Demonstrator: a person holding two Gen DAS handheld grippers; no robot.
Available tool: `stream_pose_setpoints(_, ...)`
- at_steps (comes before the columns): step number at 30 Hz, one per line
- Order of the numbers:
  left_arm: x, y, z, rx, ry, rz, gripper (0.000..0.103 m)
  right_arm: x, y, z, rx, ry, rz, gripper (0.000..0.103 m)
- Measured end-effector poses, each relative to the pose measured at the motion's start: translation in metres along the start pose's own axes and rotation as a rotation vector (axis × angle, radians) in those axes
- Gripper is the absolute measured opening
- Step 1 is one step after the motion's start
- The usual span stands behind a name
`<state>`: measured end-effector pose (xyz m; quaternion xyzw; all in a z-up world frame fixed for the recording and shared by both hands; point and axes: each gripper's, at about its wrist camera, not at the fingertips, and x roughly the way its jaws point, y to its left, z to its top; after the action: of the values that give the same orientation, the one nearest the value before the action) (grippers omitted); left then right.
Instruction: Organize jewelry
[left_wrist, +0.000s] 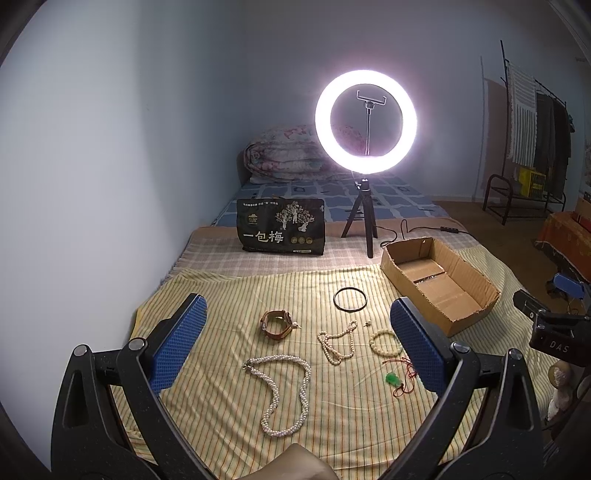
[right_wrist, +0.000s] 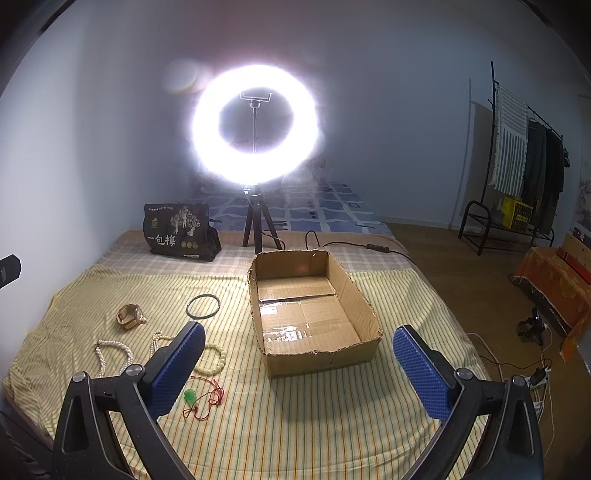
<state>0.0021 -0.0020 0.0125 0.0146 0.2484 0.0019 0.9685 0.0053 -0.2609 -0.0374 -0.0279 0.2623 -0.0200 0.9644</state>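
Jewelry lies spread on a yellow striped cloth (left_wrist: 229, 291). A long pearl necklace (left_wrist: 282, 393) is nearest, with a smaller pearl strand (left_wrist: 338, 343), a pale bead bracelet (left_wrist: 384, 341), a green pendant on red cord (left_wrist: 393, 379), a brown leather band (left_wrist: 275, 324) and a black ring bangle (left_wrist: 350, 299) beyond. My left gripper (left_wrist: 299, 343) hovers open above them, holding nothing. My right gripper (right_wrist: 299, 365) is open and empty in front of the open cardboard box (right_wrist: 364, 306). The bangle (right_wrist: 203, 306), the band (right_wrist: 129, 316) and the pendant (right_wrist: 190, 397) lie to its left.
A lit ring light on a tripod (left_wrist: 365, 122) stands behind the cloth, its cable (right_wrist: 343, 244) trailing right. A black printed bag (left_wrist: 280, 230) stands at the back left. A folded quilt (left_wrist: 284, 155) lies farther back. A clothes rack (right_wrist: 524, 155) lines the right wall.
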Motion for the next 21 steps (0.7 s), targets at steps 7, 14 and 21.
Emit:
stream_pose_setpoints(7, -0.0007, -0.0013, -0.0006, 0.001, -0.002, 0.000, 0.101, 0.0003, -0.0001, -0.0011, 0.002, 0.003, 0.002, 0.103)
stream_pose_setpoints(14, -0.0010, -0.0012, -0.0013, 0.001, -0.002, 0.000, 0.101, 0.0013, 0.0000, -0.0019, 0.005, 0.009, 0.007, 0.103)
stream_pose_setpoints(21, -0.0013, -0.0017, -0.0019, 0.002, -0.004, 0.001, 0.101, 0.0016, 0.0000, -0.0016, 0.005, 0.011, 0.008, 0.103)
